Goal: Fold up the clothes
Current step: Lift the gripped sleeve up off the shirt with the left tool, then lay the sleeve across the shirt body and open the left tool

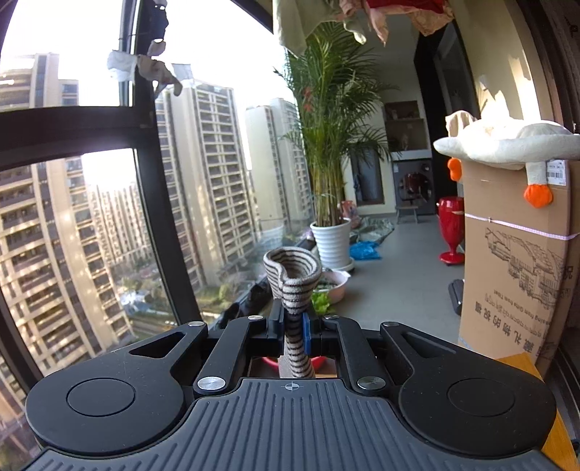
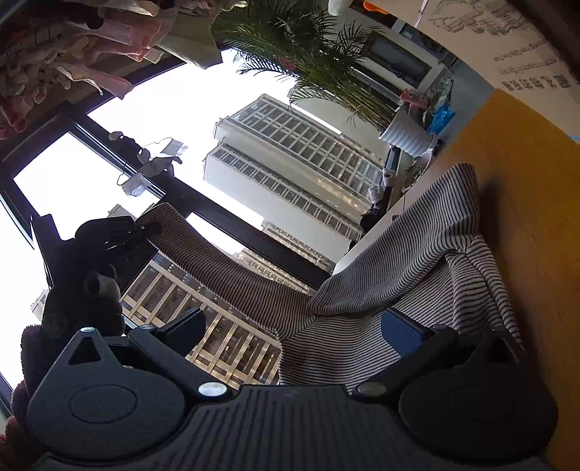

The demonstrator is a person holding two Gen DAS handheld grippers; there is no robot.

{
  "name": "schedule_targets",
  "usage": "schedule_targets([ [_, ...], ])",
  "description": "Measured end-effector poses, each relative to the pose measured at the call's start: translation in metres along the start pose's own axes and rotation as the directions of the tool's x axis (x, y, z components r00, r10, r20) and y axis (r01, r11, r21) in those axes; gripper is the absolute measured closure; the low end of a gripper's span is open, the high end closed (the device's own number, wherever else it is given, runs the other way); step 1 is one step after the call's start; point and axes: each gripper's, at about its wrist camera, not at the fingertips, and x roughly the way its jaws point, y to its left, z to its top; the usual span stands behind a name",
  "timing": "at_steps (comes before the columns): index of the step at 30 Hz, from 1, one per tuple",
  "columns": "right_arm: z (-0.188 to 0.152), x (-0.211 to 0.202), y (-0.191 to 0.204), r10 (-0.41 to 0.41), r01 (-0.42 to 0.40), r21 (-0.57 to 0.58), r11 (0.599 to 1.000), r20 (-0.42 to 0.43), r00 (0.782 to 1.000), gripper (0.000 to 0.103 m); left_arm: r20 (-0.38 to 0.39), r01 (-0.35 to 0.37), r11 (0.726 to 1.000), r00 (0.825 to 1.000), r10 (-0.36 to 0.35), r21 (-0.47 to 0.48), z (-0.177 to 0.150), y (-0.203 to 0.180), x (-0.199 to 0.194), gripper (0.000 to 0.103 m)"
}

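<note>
Left gripper (image 1: 294, 328): pressed together on the cuff of a striped garment (image 1: 292, 279); cuff end curls open above the blue pads, sleeve drops away beneath.
Right gripper (image 2: 290, 326): fingers spread wide, rolled sideways; striped cloth lies across the gap and over the blue pad (image 2: 400, 335) of one finger, no pinch visible.
Striped garment (image 2: 406, 253): body rumpled on the yellow tabletop (image 2: 525, 203), one sleeve stretched out off the table to the other gripper, seen dark against the window (image 2: 72, 174).
Window (image 1: 108, 203): dark frame, high-rise blocks outside.
Potted palm (image 1: 331, 145): in a white ribbed pot (image 1: 331, 241) on the grey floor.
Cardboard box (image 1: 514, 253): upright near the table, plush goose (image 1: 507, 143) draped on top.
Hanging laundry (image 1: 326, 21): overhead.
</note>
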Motion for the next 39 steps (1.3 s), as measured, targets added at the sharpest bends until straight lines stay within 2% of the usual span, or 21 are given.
schedule_targets([
  [7, -0.002, 0.001, 0.009, 0.046, -0.047, -0.043, 0.998, -0.022, 0.999, 0.0, -0.001, 0.049, 0.998, 0.999, -0.049, 0.042, 0.002, -0.025, -0.004, 0.092],
  [13, -0.005, 0.005, 0.018, 0.122, -0.127, -0.054, 0.99, -0.094, 0.988, 0.0, -0.018, 0.077, 0.996, 0.997, -0.076, 0.052, -0.002, -0.036, -0.004, 0.092],
  [23, -0.005, 0.001, 0.018, 0.103, -0.108, -0.058, 0.992, -0.083, 0.991, 0.0, -0.037, 0.147, 0.988, 0.989, -0.145, 0.043, -0.002, -0.057, 0.003, 0.092],
  [30, -0.006, 0.0, 0.018, 0.099, -0.104, -0.061, 0.993, -0.079, 0.992, 0.0, -0.039, 0.247, 0.967, 0.969, -0.245, 0.066, -0.002, -0.094, 0.001, 0.09],
  [32, -0.006, 0.0, 0.018, 0.098, -0.103, -0.06, 0.993, -0.077, 0.992, 0.0, -0.024, 0.285, 0.955, 0.959, -0.284, 0.078, -0.002, -0.107, -0.004, 0.078],
  [33, -0.006, 0.0, 0.018, 0.098, -0.103, -0.06, 0.993, -0.077, 0.992, 0.0, -0.009, 0.302, 0.949, 0.953, -0.302, 0.088, -0.002, -0.113, -0.007, 0.075],
  [35, -0.006, 0.0, 0.018, 0.096, -0.101, -0.06, 0.993, -0.077, 0.992, 0.0, 0.017, 0.332, 0.937, 0.942, -0.335, 0.107, -0.001, -0.124, -0.014, 0.053],
  [39, -0.005, 0.0, 0.017, 0.091, -0.095, -0.055, 0.994, -0.073, 0.993, 0.0, 0.023, 0.386, 0.912, 0.919, -0.392, 0.142, -0.005, -0.139, -0.026, 0.04],
])
